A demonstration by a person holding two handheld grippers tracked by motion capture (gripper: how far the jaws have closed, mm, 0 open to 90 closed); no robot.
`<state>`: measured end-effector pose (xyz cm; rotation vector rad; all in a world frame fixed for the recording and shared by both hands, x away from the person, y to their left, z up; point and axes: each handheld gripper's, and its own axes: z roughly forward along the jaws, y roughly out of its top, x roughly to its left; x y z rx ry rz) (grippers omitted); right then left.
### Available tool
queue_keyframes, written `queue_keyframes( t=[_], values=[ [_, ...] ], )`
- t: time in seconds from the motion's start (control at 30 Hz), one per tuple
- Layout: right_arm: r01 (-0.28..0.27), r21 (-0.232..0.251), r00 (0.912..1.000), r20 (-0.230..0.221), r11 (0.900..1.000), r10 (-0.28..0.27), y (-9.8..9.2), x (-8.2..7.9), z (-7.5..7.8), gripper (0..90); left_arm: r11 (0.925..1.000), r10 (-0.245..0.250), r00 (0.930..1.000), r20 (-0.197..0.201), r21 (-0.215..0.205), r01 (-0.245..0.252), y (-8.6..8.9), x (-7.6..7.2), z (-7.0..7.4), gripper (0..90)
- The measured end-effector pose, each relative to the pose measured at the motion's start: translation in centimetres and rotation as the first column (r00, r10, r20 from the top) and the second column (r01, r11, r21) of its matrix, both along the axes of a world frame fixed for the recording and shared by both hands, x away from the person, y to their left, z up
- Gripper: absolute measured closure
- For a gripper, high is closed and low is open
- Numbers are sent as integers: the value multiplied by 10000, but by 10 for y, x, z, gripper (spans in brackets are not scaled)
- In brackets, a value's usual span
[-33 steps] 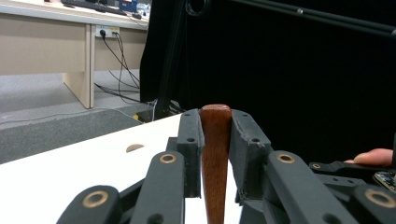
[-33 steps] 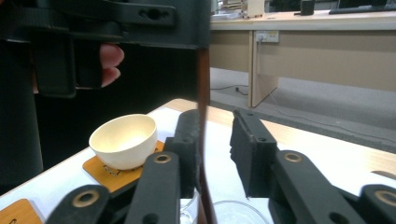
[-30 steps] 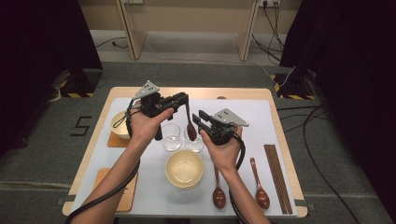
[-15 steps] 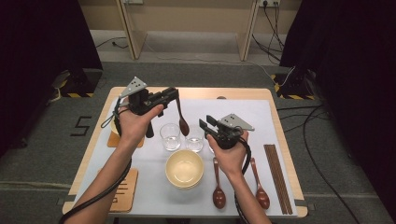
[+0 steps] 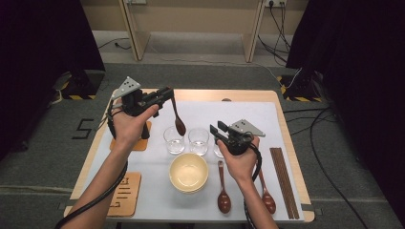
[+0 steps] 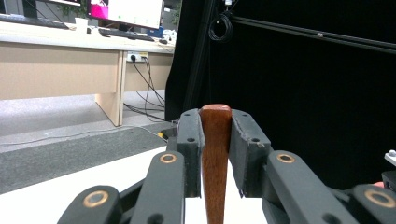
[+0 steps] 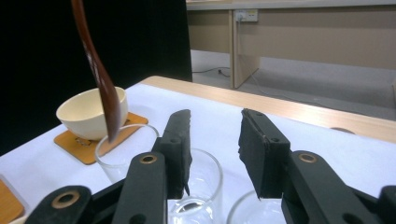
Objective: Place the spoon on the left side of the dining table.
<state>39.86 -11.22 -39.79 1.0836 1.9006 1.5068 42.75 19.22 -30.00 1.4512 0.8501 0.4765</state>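
Carefully, I keep my left tool (image 5: 167, 94) clamped on the wooden spoon (image 5: 177, 117), bowl hanging over the left glass (image 5: 174, 140); my right tool (image 5: 217, 130), jaws just opening, empty, stays clear.

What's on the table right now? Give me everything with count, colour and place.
held spoon: one, dark brown, hanging from left gripper above left glass
glasses: three, clear, row behind centre bowl
centre bowl: one, cream, front middle
far bowl: one, cream, on coaster at left
spoons: two, brown, lying right of centre bowl
chopsticks: dark brown, right edge
front coaster: one, orange-brown, front left
table: wooden, white mat
left gripper: shut on spoon handle
right gripper: jaws just opening, nothing between
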Motion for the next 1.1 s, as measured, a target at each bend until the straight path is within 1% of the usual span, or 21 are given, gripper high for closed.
queue_keyframes(
  t=[0.07,0.3,0.4,0.47,0.63,0.73,0.87,1.1],
  values=[
    [73,22,9999,-69,10000,-73,-2,0,-2,633,10000,57,10000,27,-1,-57,2,0,0,746],
    [185,-12,9998,-82,9998,-185,-7,-2,-6,629,9998,215,9998,40,32,-215,9,0,-1,746],
    [285,30,9996,-75,9996,-285,-11,-3,-10,624,9996,266,9996,41,-6,-266,14,-1,-2,746],
    [291,172,9995,-134,9994,-288,-13,-4,-12,621,9995,312,9995,66,14,-312,16,-2,-2,746],
    [397,164,9990,-199,9991,-393,-17,-6,-18,608,9993,376,9992,110,-3,-376,18,-4,-2,746],
    [475,158,9988,-144,9987,-473,-21,-8,-19,602,9989,465,9988,162,27,-466,22,-5,-2,746],
    [546,182,9984,-184,9983,-542,-24,-9,-20,595,9984,572,9981,208,14,-572,27,-6,0,746],
    [572,199,9982,-190,9982,-568,-26,-11,-19,590,9971,754,9969,213,2,-755,37,-7,-1,746]
  ],
)
